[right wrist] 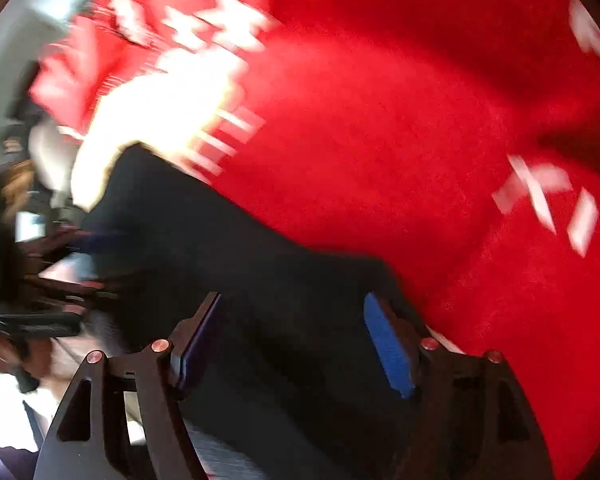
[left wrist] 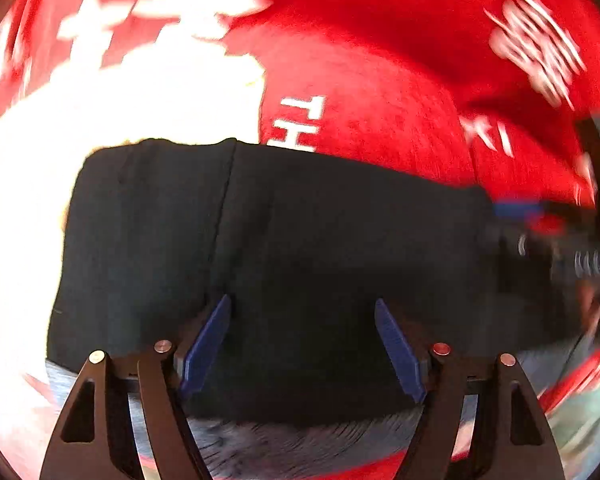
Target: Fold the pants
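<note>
The dark pants (left wrist: 284, 240) lie as a folded dark slab on a red blanket (left wrist: 380, 92) with white print. My left gripper (left wrist: 302, 304) is open, its blue pads (left wrist: 208, 344) spread just above the near part of the pants, holding nothing. In the right wrist view the pants (right wrist: 220, 248) run from upper left toward the camera. My right gripper (right wrist: 292, 300) is open over the near end of the pants, with blue pads (right wrist: 388, 348) apart. The right gripper also shows blurred at the pants' right end in the left wrist view (left wrist: 548, 248).
The red blanket (right wrist: 380, 140) covers the surface all around the pants. A glaring white patch (left wrist: 148, 96) lies left of and behind the pants. The left gripper and hand show blurred at the left edge of the right wrist view (right wrist: 24, 304). A grey strip (left wrist: 292, 444) lies under the pants' near edge.
</note>
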Demonstrator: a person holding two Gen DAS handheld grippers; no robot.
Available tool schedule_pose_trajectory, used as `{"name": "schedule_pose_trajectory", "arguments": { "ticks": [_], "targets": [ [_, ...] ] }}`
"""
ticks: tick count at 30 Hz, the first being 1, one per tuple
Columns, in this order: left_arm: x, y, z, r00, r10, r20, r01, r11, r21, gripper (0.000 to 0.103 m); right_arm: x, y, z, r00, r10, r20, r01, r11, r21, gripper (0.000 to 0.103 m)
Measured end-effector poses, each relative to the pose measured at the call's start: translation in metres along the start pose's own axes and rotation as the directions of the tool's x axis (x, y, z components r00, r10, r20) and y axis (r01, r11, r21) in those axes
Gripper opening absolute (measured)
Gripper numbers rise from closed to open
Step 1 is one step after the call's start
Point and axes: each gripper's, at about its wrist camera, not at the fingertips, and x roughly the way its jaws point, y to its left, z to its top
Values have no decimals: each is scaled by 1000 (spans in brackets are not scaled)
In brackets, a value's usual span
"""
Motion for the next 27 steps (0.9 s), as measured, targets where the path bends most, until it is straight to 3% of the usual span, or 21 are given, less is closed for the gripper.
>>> {"name": "schedule_pose_trajectory", "arguments": {
  "ticks": [2,3,5,7,8,9,10,11,12,13,15,16,17,18,19,21,23,25,27],
  "targets": [
    [-12,-7,-9,999,52,-7,-51,997,65,76,-25,6,-15,987,-153,42,156,986,-66,75],
    [-19,-9,-11,999,43,13,-44,997,59,76,-39,13,-23,981,-170,88,178,979,-96,75],
    [-31,-6,-16,998,-40,52,41,999,-8,76,-57,32,-43,983,-114,141,134,981,-139,79],
    [-22,-7,-20,990,-139,5,139,988,-64,82,-55,59,-68,993,-41,111,66,969,-238,79],
    [-8,-8,-17,994,-95,-52,93,995,-36,84,-47,72,-76,994,-58,91,81,960,-270,79],
    [6,-8,-24,995,1,-96,0,1000,14,84,-33,74,-96,989,-141,43,147,934,-325,79],
    [11,-5,-34,994,52,-93,-46,997,58,84,-22,67,-115,972,-233,-7,215,906,-364,79],
    [3,-2,-42,999,29,-43,-25,996,85,84,-15,63,-129,962,-271,-27,241,892,-382,79],
    [-2,3,-48,998,39,-43,-34,993,109,84,-28,58,-152,961,-275,34,264,870,-417,79],
    [-7,5,-53,998,35,-58,-27,990,142,84,-42,54,-177,944,-319,81,320,832,-454,81],
    [-12,7,-60,984,166,-56,-153,970,191,84,-61,37,-210,935,-353,36,329,824,-461,85],
    [-16,6,-61,978,200,-50,-187,963,195,84,-69,28,-225,918,-397,4,353,811,-465,85],
    [-22,4,-60,984,176,-41,-166,969,181,84,-78,22,-232,909,-416,-18,364,814,-453,86],
    [-33,-4,-56,992,129,-3,-128,982,139,84,-88,17,-233,915,-402,-25,356,836,-419,86],
    [-38,-9,-52,995,98,20,-100,988,116,84,-99,19,-225,927,-375,17,356,865,-355,86],
    [-46,-39,-41,997,-30,66,25,997,76,84,-115,30,-205,938,-319,138,346,900,-267,86],
    [-35,-77,-35,993,-97,70,90,991,97,84,-116,41,-187,927,-287,241,344,906,-245,87],
    [-9,-107,-36,996,-83,26,79,988,133,84,-92,45,-178,902,-339,268,407,874,-264,87],
    [22,-121,-42,999,22,-50,-14,986,164,84,-64,36,-179,886,-413,213,458,852,-253,86]
  ]
}}
